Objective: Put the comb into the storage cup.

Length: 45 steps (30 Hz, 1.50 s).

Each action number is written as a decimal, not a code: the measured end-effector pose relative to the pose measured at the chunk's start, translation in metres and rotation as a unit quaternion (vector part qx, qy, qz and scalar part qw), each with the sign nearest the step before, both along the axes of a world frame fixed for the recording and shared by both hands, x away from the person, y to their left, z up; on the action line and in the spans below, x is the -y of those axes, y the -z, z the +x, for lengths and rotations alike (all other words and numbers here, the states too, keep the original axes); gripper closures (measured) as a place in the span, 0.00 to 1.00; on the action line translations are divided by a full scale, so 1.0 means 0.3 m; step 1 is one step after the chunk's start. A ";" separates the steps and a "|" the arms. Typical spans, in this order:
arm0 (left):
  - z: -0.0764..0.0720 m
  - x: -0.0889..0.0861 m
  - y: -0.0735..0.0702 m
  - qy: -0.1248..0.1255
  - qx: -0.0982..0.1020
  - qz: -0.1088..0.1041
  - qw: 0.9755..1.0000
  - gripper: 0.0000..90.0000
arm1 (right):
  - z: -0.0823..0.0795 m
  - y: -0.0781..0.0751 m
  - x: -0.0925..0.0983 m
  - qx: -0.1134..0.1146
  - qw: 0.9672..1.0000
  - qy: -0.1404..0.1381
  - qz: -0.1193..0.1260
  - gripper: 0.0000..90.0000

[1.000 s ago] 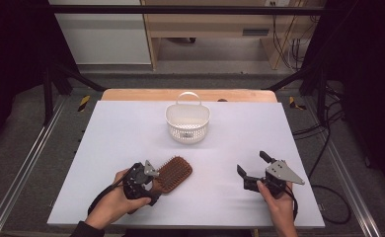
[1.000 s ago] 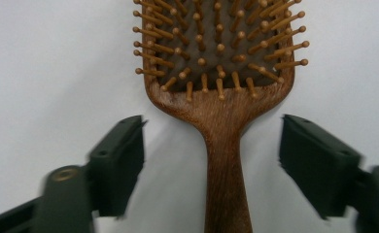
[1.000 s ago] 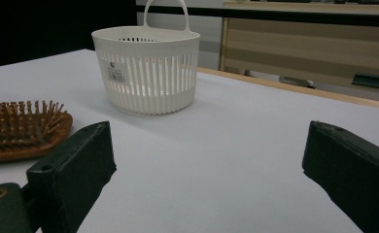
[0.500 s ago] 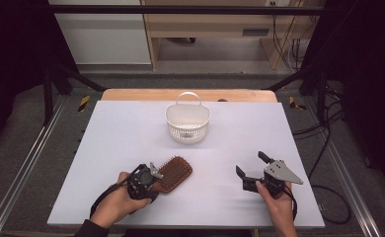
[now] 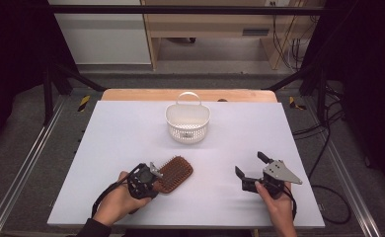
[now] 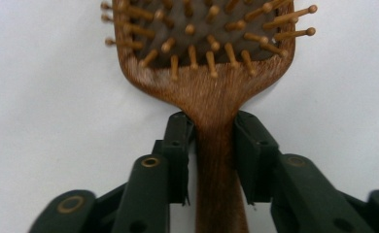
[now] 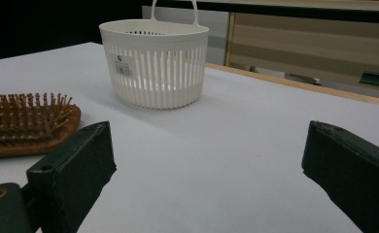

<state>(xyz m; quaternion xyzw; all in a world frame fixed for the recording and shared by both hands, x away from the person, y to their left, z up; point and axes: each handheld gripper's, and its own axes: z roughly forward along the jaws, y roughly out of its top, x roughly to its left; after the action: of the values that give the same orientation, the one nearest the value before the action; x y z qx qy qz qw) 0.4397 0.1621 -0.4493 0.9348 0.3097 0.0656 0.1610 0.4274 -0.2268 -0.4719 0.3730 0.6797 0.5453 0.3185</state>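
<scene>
Here, in the high view, the wooden hairbrush lies bristles up on the white table, near the front edge and left of centre, with its handle pointing toward the person's left hand. The left gripper sits at that handle, while the white basket stands well apart toward the far side, about mid-table. The right gripper rests near the front right, its jaws spread with nothing between them. In the left gripper view, the jaws have just been closing and the handle of the hairbrush is between them: both pads stand against the neck just below the head, so the brush looks clamped there. In the right gripper view, the right gripper shows its two black jaws wide apart over bare table, with the hairbrush off to the left and the basket farther away. As I judge it, the brush is light and stiff, its smooth wood somewhat slippery, and the thin bristle pins are the fragile part. The narrow neck is the sensible place to hold, though the broad head may tip downward when lifted.
</scene>
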 end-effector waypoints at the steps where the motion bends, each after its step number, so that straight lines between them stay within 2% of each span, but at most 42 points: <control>1: -0.002 -0.001 0.001 0.002 0.004 -0.002 1.000 0.79 | 0.000 0.000 -0.001 -0.001 1.000 -0.001 -0.001 0.06; 6: -0.017 -0.013 0.005 0.005 0.022 -0.019 1.000 0.80 | -0.002 -0.003 -0.004 0.002 1.000 -0.008 -0.004 0.06; 9: -0.023 -0.013 -0.005 0.006 0.047 -0.022 0.999 0.80 | -0.001 -0.004 -0.004 0.003 1.000 -0.009 -0.003 0.06; 11: -0.020 -0.020 -0.017 0.003 0.062 -0.046 0.997 0.80 | -0.002 -0.004 -0.004 0.003 1.000 -0.008 -0.003 0.05; 13: -0.019 -0.026 -0.025 0.001 0.088 -0.071 0.994 0.80 | -0.003 -0.003 -0.005 0.002 1.000 -0.008 -0.004 0.05; 15: -0.022 -0.027 -0.029 0.001 0.122 -0.085 0.989 0.80 | -0.005 -0.003 -0.007 -0.002 1.000 -0.009 0.003 0.05; 17: -0.022 -0.032 -0.030 -0.007 0.136 -0.108 0.985 0.80 | -0.004 -0.003 -0.008 -0.006 1.000 -0.010 0.008 0.05; 20: -0.014 -0.028 -0.021 -0.016 0.158 -0.132 0.978 0.80 | -0.005 -0.004 -0.008 -0.014 1.000 -0.012 0.025 0.05; 21: -0.011 -0.025 -0.016 -0.018 0.170 -0.142 0.975 0.80 | -0.005 -0.004 -0.008 -0.013 0.999 -0.011 0.027 0.05; 24: -0.005 -0.025 0.000 -0.014 0.205 -0.177 0.963 0.80 | -0.001 -0.006 -0.007 -0.014 0.999 -0.008 0.036 0.05; 26: -0.001 -0.028 0.011 -0.021 0.218 -0.191 0.957 0.80 | 0.000 -0.006 -0.007 -0.015 0.999 -0.008 0.039 0.05; 27: 0.000 -0.031 0.015 -0.029 0.220 -0.198 0.955 0.80 | 0.001 -0.007 -0.008 -0.015 0.999 -0.010 0.043 0.05; 29: -0.005 -0.041 0.019 -0.031 0.229 -0.193 0.954 0.80 | 0.004 -0.009 -0.014 -0.018 0.998 -0.012 0.055 0.05; 30: -0.009 -0.047 0.021 -0.035 0.233 -0.195 0.952 0.80 | 0.004 -0.014 -0.020 -0.019 0.998 -0.015 0.064 0.05; 35: -0.009 -0.073 0.016 -0.045 0.244 -0.203 0.947 0.80 | -0.004 -0.047 -0.087 -0.026 0.996 -0.036 0.078 0.05; 38: -0.013 -0.077 0.009 -0.045 0.252 -0.214 0.943 0.80 | 0.004 -0.050 -0.148 -0.041 0.996 -0.034 0.068 0.05; 41: -0.021 -0.074 0.006 -0.042 0.260 -0.215 0.940 0.80 | 0.017 -0.045 -0.205 -0.060 0.995 -0.037 0.075 0.06; 45: -0.031 -0.073 0.004 -0.034 0.271 -0.218 0.937 0.80 | 0.020 -0.057 -0.266 -0.066 0.994 -0.051 0.073 0.07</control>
<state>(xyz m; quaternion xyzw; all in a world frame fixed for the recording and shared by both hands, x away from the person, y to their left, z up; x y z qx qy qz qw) 0.4303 0.1839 -0.4505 0.8125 0.2927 0.2527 0.4363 0.4335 -0.1470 -0.4550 0.3953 0.6761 0.5829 0.2166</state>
